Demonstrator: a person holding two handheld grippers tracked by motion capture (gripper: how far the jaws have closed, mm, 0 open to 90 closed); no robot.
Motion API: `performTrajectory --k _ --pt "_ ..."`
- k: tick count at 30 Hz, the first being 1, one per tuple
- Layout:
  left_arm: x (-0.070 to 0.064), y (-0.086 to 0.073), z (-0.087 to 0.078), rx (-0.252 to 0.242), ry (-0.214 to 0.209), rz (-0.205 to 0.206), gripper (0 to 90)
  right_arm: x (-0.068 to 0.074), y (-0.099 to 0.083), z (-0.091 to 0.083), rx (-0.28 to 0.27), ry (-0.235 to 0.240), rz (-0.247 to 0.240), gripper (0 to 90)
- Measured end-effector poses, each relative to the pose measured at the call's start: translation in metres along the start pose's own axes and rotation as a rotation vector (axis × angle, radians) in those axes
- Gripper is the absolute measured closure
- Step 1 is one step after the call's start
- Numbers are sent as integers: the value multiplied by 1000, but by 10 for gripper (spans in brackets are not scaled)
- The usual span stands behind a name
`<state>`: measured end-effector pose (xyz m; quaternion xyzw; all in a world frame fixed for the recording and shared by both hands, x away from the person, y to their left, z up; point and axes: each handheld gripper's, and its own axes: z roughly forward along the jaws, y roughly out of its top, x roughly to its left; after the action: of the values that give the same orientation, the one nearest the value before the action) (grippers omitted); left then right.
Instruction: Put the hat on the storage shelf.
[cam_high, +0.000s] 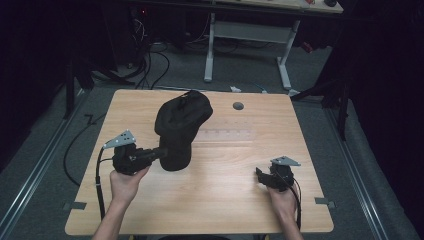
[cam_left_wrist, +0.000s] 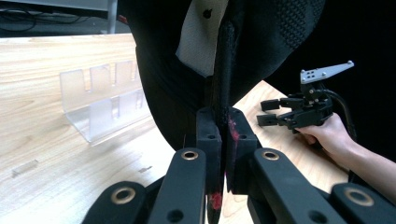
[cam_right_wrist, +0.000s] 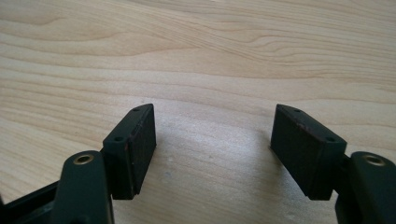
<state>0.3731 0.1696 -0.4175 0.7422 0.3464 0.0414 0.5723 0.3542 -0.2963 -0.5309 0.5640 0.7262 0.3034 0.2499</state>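
Cap (cam_high: 179, 127), black, is lifted over the table (cam_high: 225, 200) middle, pinched at its edge by the left gripper (cam_high: 161, 153). Right gripper (cam_high: 260, 176), at 4 o'clock, waits wide apart. Next, it should grab the cap.

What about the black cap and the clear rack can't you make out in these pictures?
- Cap: high view, too dark to show any logo; left gripper view, top cut off by the edge.
- Clear rack: high view, too faint; left gripper view, right end hidden behind the cap.

a clear plastic rack (cam_left_wrist: 105, 100) stands on the wooden table (cam_high: 225, 200), a white-legged desk (cam_high: 250, 30) beyond.
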Motion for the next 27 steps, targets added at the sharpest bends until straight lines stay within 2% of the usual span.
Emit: performTrajectory --k 17,22,27 --pt "15 29 3 -60 105 16 864 -1 0 0 -2 -5 3 314" --pt "19 33 5 -76 147 37 864 -1 0 0 -2 -5 1 316" --pt "24 39 9 -69 157 30 865 -1 0 0 -2 -5 0 316"
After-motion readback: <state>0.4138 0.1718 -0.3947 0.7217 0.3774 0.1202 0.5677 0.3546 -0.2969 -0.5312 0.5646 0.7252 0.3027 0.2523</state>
